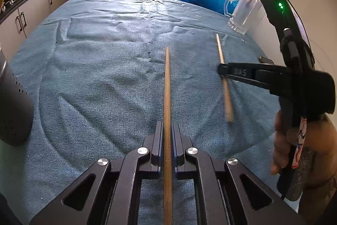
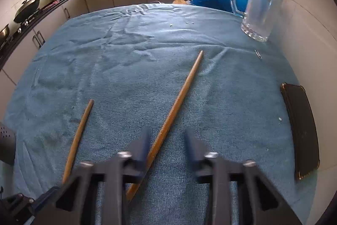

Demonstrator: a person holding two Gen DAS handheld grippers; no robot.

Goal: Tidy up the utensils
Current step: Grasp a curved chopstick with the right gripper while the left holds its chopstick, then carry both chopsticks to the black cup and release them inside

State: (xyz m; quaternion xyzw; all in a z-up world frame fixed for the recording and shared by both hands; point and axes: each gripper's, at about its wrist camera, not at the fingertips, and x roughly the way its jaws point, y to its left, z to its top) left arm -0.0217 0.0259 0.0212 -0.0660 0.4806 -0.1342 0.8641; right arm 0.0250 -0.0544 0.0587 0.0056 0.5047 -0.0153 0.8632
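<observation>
closing squarely on the second chopstick (image 2: 181, 94) is the step in hand, i judge; it lies slanted on the blue cloth (image 1: 94, 77), with its thick end between the fingers of the right gripper (image 2: 167, 134); in that gripper's own view the fingers stand apart, the stick leaning against the left one, so the pads do not press it from both sides; seen sideways from the left camera the gap looks narrower, and i cannot tell more; to do it well, the stick should sit in the middle of the pads and along them, otherwise it may swing when lifted.

the left gripper (image 1: 167, 140) is clamped on the first chopstick (image 1: 167, 88), which runs straight forward between the pads, its thin tip over the cloth; both grippers point steeply down at the table; a hand (image 1: 282, 140) grasps the right tool's handle from the side.

a dark perforated holder (image 1: 12, 102) stands at the left edge and a glass mug (image 2: 261, 12) at the far right; which of them should receive the sticks i cannot say.
</observation>
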